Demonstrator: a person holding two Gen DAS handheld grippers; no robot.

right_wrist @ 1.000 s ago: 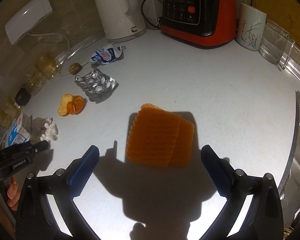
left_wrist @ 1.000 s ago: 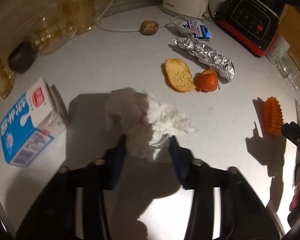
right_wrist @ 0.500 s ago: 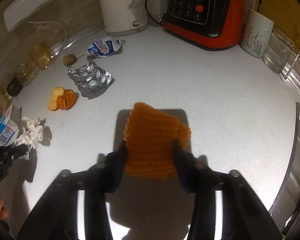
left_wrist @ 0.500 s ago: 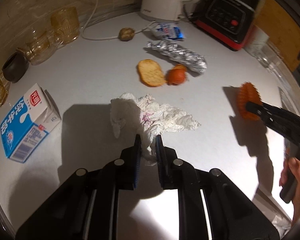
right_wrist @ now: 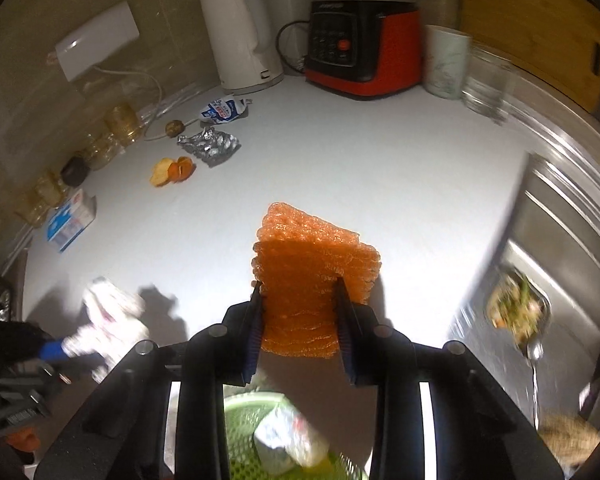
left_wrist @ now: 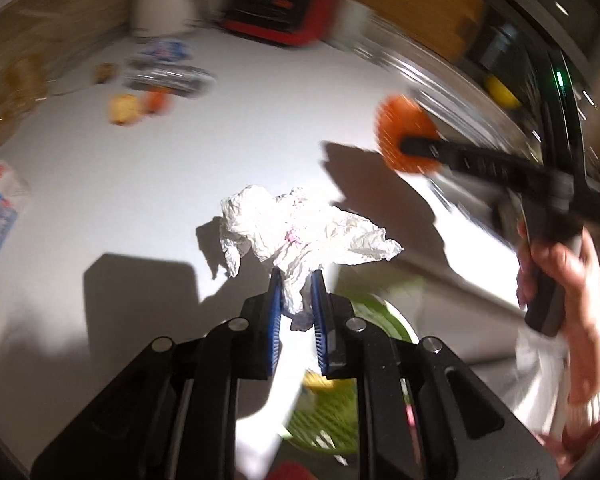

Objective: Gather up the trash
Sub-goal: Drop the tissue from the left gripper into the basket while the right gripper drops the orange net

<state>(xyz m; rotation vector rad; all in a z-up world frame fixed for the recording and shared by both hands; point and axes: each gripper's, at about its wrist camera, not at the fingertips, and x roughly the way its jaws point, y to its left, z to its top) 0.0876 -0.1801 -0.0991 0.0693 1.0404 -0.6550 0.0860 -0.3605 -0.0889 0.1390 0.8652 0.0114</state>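
Observation:
My left gripper (left_wrist: 296, 292) is shut on a crumpled white tissue (left_wrist: 300, 236) and holds it lifted above the counter's front edge. In the right wrist view the same tissue (right_wrist: 108, 316) hangs at the lower left. The jaws of my right gripper (right_wrist: 298, 296) are closing on an orange foam fruit net (right_wrist: 312, 276), and the pads press on both its sides. In the blurred left wrist view that net (left_wrist: 404, 136) shows at the right, carried by a person's hand (left_wrist: 552, 268). A green mesh bin (right_wrist: 240, 412) with trash inside sits below both grippers.
On the white counter (right_wrist: 340, 168) lie a blue milk carton (right_wrist: 70, 220), crumpled foil (right_wrist: 210, 146), orange peel with bread (right_wrist: 172, 170), a milk pouch (right_wrist: 222, 110). A kettle (right_wrist: 244, 36), a red blender (right_wrist: 360, 48) and a cup (right_wrist: 446, 62) stand behind. The sink (right_wrist: 560, 280) is on the right.
Both grippers closed, the left on the tissue and the right on the orange net. Both then lifted their loads and drew back toward the counter's front edge, over the green bin.

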